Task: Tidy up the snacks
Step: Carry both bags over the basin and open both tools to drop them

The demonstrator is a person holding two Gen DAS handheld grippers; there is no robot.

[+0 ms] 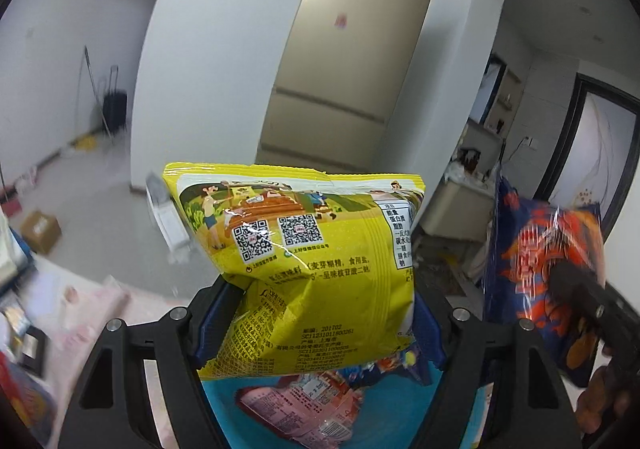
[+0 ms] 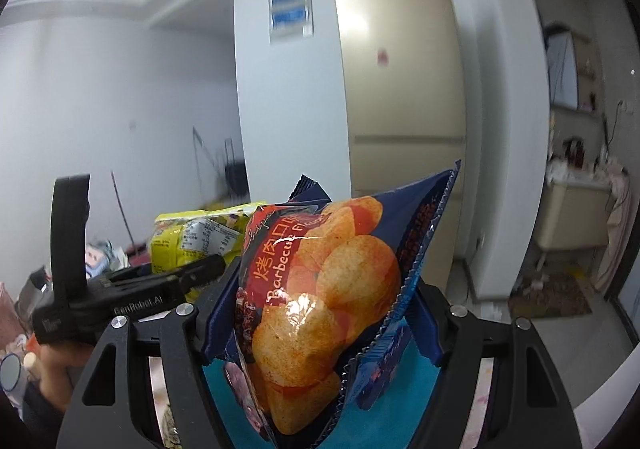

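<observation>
Left jaws clench the yellow bag (image 1: 304,261), right jaws the blue chip bag (image 2: 320,289) (pads mostly hidden).

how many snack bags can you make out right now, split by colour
yellow bag, held in the left gripper: 1
dark blue barbecue chip bag, held in the right gripper: 1
pink packet, lying in the blue container below: 1
total: 3 clearly visible; other packets at the blurred edges are too unclear to count

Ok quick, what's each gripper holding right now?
Left gripper: shut on the yellow snack bag.
Right gripper: shut on the blue barbecue chip bag.
</observation>
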